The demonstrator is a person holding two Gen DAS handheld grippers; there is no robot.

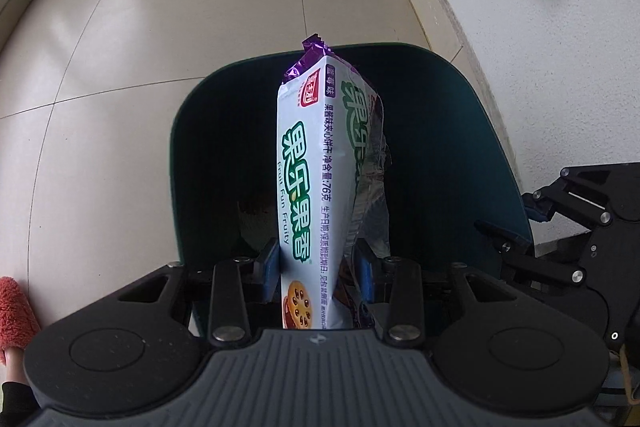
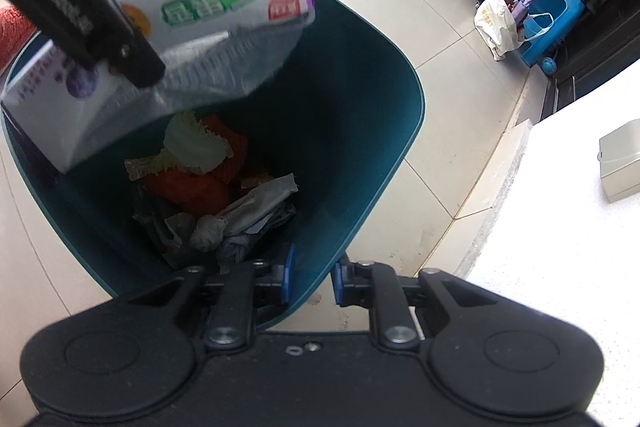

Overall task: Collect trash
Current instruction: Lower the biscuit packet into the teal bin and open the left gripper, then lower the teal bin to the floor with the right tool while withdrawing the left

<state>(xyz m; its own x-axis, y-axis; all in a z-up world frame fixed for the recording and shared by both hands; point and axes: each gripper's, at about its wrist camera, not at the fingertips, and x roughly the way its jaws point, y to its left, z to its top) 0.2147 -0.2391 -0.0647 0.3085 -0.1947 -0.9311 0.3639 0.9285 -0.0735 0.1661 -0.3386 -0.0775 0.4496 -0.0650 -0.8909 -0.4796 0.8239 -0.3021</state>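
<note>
Left gripper (image 1: pixel 318 267): pointed steeply down, biscuit packet (image 1: pixel 320 187) clamped above teal bin (image 2: pixel 360 147). Right gripper (image 2: pixel 312 281): bin rim pinched; opening unobstructed.

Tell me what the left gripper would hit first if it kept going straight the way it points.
Probably the trash at the bottom of the teal bin: the left gripper, holding the biscuit wrapper, points into its opening. Depth is unclear.

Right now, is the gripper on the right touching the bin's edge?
Touching. In the right wrist view the right gripper has its blue pads on either side of the bin wall, pinching the rim.
</note>
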